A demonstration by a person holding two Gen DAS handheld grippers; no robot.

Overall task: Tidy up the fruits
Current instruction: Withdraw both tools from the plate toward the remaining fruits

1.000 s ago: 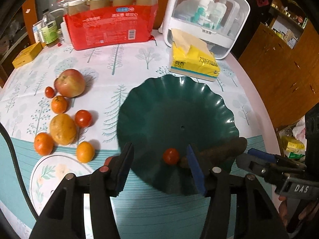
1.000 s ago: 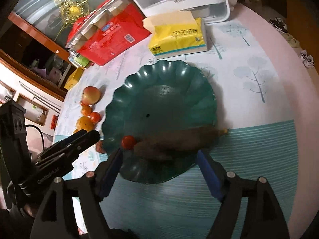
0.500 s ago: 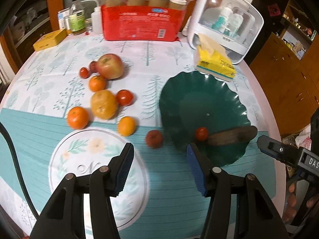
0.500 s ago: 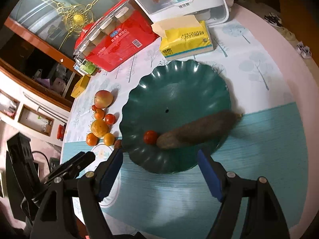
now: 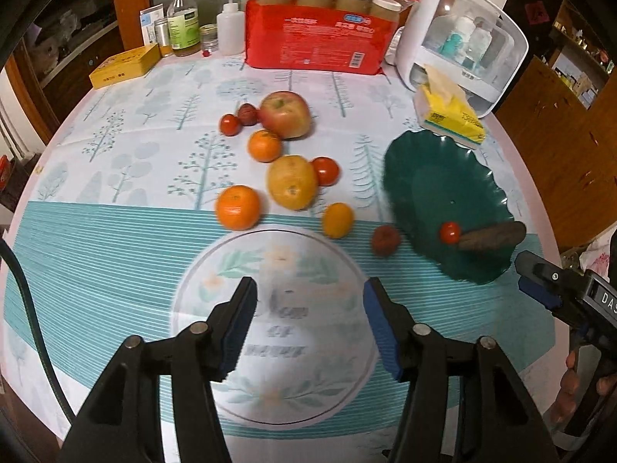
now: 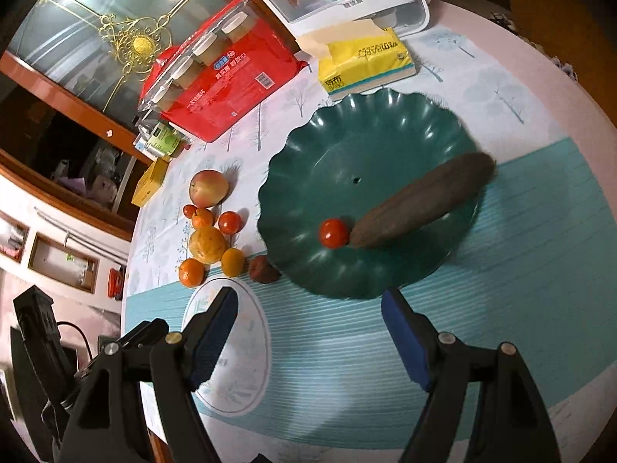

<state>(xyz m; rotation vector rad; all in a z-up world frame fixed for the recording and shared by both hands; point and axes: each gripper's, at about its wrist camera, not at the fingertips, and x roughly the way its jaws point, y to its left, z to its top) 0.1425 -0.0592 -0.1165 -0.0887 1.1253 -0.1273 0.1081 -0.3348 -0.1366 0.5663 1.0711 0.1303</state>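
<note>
- Your left tongs (image 5: 308, 322) over the round floral print on the desk (image 5: 115, 239), jaws opening, nothing between them.
- Your right tongs (image 6: 308, 332) spread wide, empty, just short of the green plate (image 6: 385, 146) rim; in left view only their tip shows, cut off at right edge w/ a few fingers (image 5: 567, 382).
- On plate: small red tomato (image 6: 334, 233) touching a long brown item (image 6: 420, 204), blurred, can't ID it.
- Loose fruit left of plate: apple (image 5: 284, 114), yellowish round fruit (image 5: 293, 182), 2 oranges (image 5: 238, 207), more tomatoes, a dark red fruit (image 5: 385, 240) right by plate rim, smeared.
- Small dark fruit behind apple half hidden.
- Back of desk: red jar pack (image 5: 316, 42), tissue pack (image 5: 451, 115), white case (image 5: 462, 38); contents unclear.
</note>
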